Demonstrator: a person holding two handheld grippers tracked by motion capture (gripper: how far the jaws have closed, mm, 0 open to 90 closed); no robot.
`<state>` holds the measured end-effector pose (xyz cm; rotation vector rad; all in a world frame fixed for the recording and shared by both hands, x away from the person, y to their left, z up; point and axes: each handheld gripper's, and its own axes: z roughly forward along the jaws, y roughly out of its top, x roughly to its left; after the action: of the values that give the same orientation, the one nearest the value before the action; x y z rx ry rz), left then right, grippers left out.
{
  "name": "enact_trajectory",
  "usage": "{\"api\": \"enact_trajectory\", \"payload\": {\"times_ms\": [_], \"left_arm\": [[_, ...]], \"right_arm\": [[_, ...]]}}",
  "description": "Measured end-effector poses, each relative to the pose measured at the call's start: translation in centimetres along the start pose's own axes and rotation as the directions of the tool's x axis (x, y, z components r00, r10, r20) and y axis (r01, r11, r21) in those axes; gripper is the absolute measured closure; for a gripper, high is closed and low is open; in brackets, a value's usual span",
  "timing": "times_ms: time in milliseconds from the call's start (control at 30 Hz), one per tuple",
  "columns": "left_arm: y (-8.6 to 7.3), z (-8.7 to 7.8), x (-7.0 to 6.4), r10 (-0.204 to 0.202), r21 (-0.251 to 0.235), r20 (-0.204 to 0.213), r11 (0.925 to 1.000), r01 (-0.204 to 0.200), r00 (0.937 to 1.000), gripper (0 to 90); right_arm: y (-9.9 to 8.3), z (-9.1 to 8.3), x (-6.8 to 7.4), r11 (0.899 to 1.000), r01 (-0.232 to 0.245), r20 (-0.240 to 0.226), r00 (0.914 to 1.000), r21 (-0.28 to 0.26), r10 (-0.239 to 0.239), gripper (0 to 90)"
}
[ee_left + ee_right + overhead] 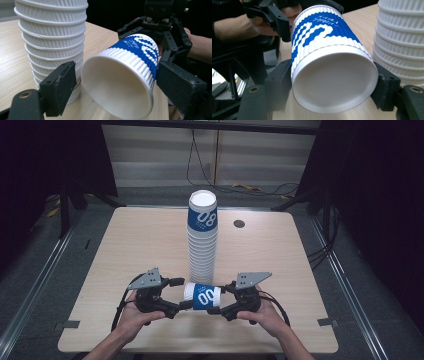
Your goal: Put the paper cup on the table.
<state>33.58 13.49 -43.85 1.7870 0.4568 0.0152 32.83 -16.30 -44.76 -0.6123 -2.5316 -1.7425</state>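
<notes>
Lying sideways, the cup (202,296) is clamped at its base by the right gripper (218,308); the left gripper (181,305) brackets its mouth, jaws apart, for handover beside the stack (202,240).

The left gripper (184,293) and the right gripper (216,298) are black, angular frames of linked bars joined by round screws and pivots. Each carries a grey three-cornered plate on top, dotted with small holes, and a black cable curls from the back of each. In the gripper views the jaws are thick, blocky black pads with scuffed, dusty edges, mounted on arms with brass-coloured bolt holes. The left hand (131,316) and the right hand (264,315) are ungloved, forearms without sleeves
</notes>
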Motion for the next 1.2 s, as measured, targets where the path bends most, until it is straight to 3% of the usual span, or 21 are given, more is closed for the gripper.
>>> {"api": "enact_trajectory", "payload": {"times_ms": [367,533,800,1200], "left_arm": [[0.2,-0.3,0.2,-0.022,0.0,0.015,0.9998,0.022,0.9997,15.4],[0.3,0.0,-0.1,-0.001,0.006,0.05,1.0,0.001,0.9987,15.3],[0.3,0.2,-0.3,-0.001,0.017,0.054,0.9999,0.0,0.9985,15.2],[-0.1,1.0,-0.3,-0.005,0.026,0.073,0.9997,0.003,0.9973,10.9]], "right_arm": [[-0.2,-0.1,0.1,1.0,-0.007,-0.018,0.9998,-0.027,0.006,28.3],[-0.5,-0.3,0.5,0.999,0.006,-0.027,0.9996,-0.046,-0.007,28.3],[-0.5,-0.3,0.5,0.996,0.017,-0.027,0.9994,-0.089,-0.02,28.3],[-0.5,-0.3,0.5,0.994,0.022,-0.043,0.9987,-0.103,-0.027,28.3]]}}
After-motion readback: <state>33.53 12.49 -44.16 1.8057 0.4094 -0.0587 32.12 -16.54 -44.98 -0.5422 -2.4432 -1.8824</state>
